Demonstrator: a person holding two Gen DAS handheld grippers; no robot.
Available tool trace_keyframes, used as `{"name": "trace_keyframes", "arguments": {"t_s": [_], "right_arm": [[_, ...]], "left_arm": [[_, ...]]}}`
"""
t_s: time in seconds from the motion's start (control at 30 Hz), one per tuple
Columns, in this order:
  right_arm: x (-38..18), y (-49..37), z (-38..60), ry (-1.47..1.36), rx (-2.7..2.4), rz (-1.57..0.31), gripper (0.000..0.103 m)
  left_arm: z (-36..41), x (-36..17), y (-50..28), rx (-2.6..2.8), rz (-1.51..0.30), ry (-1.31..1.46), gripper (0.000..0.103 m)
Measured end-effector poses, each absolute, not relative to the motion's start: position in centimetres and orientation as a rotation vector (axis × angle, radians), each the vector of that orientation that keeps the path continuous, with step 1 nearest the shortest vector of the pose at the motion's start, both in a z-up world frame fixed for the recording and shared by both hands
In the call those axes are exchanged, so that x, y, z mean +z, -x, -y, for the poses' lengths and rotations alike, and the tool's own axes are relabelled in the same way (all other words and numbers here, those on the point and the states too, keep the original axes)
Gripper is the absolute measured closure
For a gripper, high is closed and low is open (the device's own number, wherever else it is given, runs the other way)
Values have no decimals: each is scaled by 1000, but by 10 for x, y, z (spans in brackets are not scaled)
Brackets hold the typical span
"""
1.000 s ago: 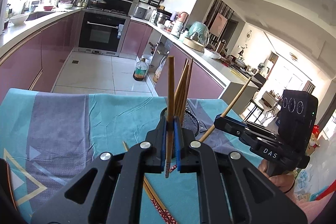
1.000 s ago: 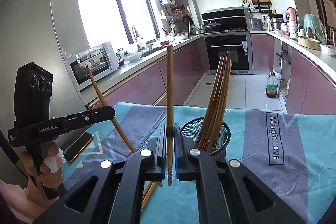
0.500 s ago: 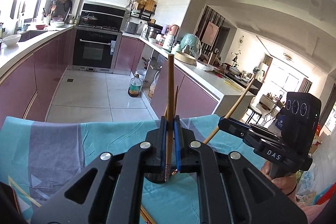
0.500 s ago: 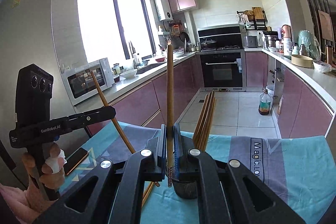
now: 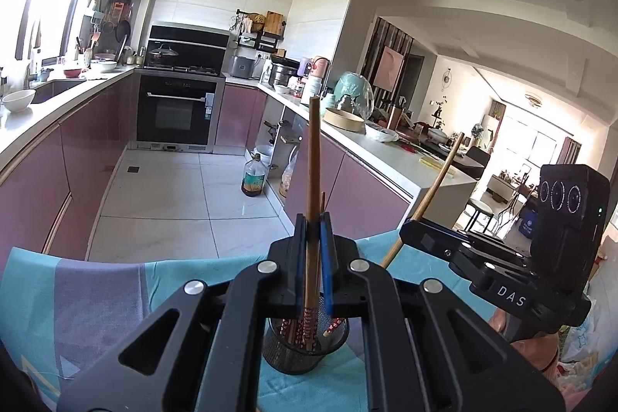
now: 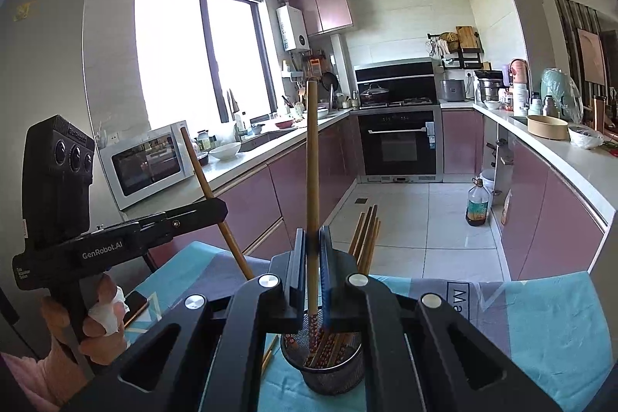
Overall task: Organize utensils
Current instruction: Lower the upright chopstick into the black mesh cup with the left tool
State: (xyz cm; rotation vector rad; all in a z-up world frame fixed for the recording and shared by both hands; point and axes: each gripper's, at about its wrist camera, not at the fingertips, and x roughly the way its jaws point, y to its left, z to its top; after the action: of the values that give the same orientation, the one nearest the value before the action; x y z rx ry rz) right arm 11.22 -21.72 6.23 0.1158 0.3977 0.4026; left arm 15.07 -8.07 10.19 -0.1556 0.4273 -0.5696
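Note:
My left gripper [image 5: 312,257] is shut on a wooden chopstick [image 5: 313,161] that stands upright, its patterned tip hanging just above a black mesh holder [image 5: 305,354] with several chopsticks in it. My right gripper [image 6: 312,257] is shut on another upright chopstick [image 6: 312,161], its patterned tip over the same mesh holder [image 6: 328,369]. Each view shows the other tool at its side: the right gripper [image 5: 407,232] with its tilted chopstick [image 5: 438,184], and the left gripper [image 6: 221,209] with its tilted chopstick [image 6: 204,180].
A teal and grey cloth [image 6: 540,319] covers the table. A loose chopstick [image 6: 270,354] lies on it beside the holder, and a phone [image 6: 135,304] lies near the person's hand [image 6: 96,319]. Beyond the table edge are pink kitchen cabinets and a tiled floor.
Both grippers have risen with their chopsticks still clamped. The mesh holder, earlier ahead of the fingers, now sits directly beneath both sets of fingers.

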Motion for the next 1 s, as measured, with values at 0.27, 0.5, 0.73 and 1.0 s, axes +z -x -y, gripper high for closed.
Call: {"name": "trace_keyframes", "arguments": {"t_s": [0.27,0.5,0.73,1.0], "right_arm": [[39,-132,212,-117,388,-472,98],[20,-142,207,-113,384,-539,98],[6,-151,203,-122,393,-598,98],[0,-161,202,-123,387,-626,97]], "left_arm": [[96,81,-168,-555,-504,109,96],[103,60,-180,-551,-553,74,96],[109,46,-192,-557,-598,38,96],[116,36,-210,-542,-633,20,96]]}}
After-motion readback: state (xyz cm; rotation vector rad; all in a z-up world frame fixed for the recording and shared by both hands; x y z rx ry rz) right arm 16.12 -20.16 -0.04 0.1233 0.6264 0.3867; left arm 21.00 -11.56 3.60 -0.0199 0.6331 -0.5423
